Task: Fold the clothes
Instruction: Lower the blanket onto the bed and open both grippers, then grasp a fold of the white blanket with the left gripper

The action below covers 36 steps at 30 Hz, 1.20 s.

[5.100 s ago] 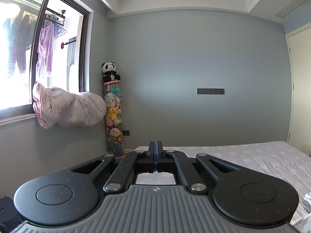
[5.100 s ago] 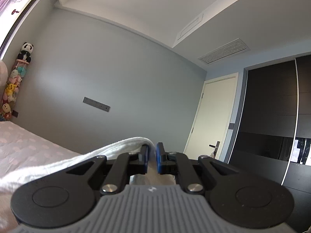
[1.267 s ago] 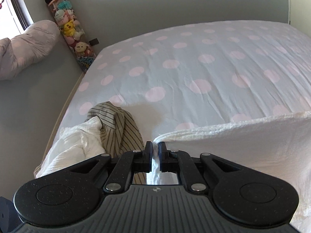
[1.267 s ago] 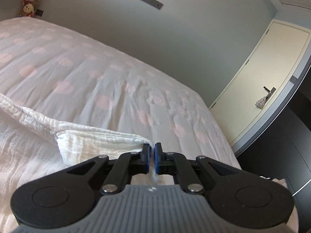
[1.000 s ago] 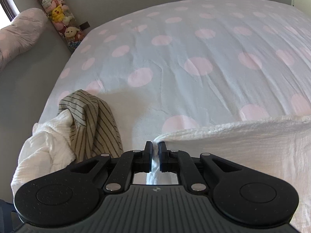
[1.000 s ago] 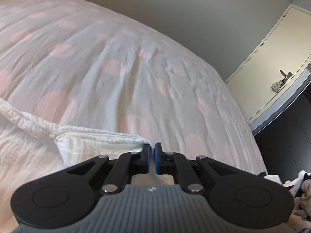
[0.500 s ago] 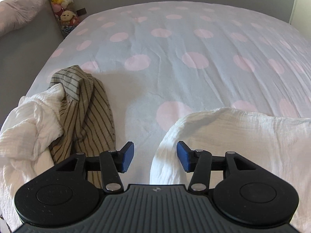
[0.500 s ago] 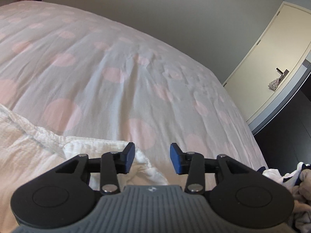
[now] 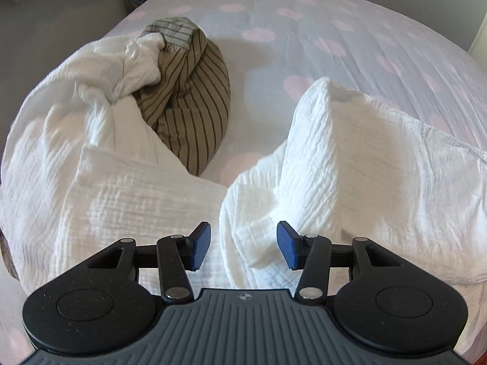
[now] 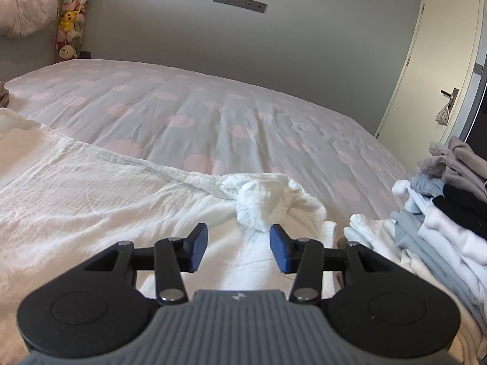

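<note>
Left wrist view: the left gripper (image 9: 243, 248) hovers low over a white crinkled cloth (image 9: 380, 158) lying on the polka-dot bed (image 9: 350, 30), jaws wide apart, holding nothing. One corner of the cloth stands up in a soft peak. To its left lie a heap of white laundry (image 9: 76, 115) and a striped garment (image 9: 188, 91).

Right wrist view: the right gripper (image 10: 239, 248) hangs over the same cloth's far end, jaws apart and empty, a bunched knot of fabric (image 10: 252, 203) just ahead. A stack of folded clothes (image 10: 441, 213) sits at the right.

The cloth looks light, limp and wrinkle-prone; its corners and hemmed edge seem the surest places to pinch.
</note>
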Each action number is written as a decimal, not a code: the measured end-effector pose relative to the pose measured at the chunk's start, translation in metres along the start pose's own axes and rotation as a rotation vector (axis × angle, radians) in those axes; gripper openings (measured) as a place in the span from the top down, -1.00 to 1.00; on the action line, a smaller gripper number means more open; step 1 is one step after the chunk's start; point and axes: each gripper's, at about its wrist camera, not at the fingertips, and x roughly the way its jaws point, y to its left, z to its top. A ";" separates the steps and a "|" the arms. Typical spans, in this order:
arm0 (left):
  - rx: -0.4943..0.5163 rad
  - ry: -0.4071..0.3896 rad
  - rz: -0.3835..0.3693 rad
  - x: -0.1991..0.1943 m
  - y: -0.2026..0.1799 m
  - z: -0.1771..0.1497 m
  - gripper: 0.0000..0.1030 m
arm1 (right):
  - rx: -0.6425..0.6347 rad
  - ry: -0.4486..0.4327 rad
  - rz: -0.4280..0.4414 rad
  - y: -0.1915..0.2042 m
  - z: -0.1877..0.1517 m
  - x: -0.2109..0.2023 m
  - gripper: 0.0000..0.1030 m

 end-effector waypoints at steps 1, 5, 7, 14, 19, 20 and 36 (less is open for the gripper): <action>-0.017 -0.001 0.001 0.004 0.000 -0.002 0.13 | -0.004 0.006 0.004 0.003 -0.003 0.000 -0.01; -0.064 0.010 -0.009 0.018 -0.005 -0.003 0.63 | -0.011 0.041 0.002 0.006 -0.012 0.009 -0.01; -0.058 0.003 0.012 0.019 -0.011 -0.003 0.87 | -0.003 0.066 -0.010 0.003 -0.016 0.016 -0.01; -0.056 -0.034 0.043 -0.003 -0.014 0.002 1.00 | 0.029 0.095 -0.022 -0.003 -0.023 0.023 -0.01; -0.147 0.037 0.001 0.001 -0.004 0.001 0.95 | 0.025 0.092 -0.013 0.000 -0.022 0.025 -0.01; -0.157 0.051 0.006 0.005 -0.003 0.000 0.83 | 0.025 0.092 -0.012 0.000 -0.022 0.025 -0.01; -0.201 0.008 0.032 0.006 -0.013 -0.003 0.96 | 0.029 0.100 -0.003 0.000 -0.024 0.026 -0.01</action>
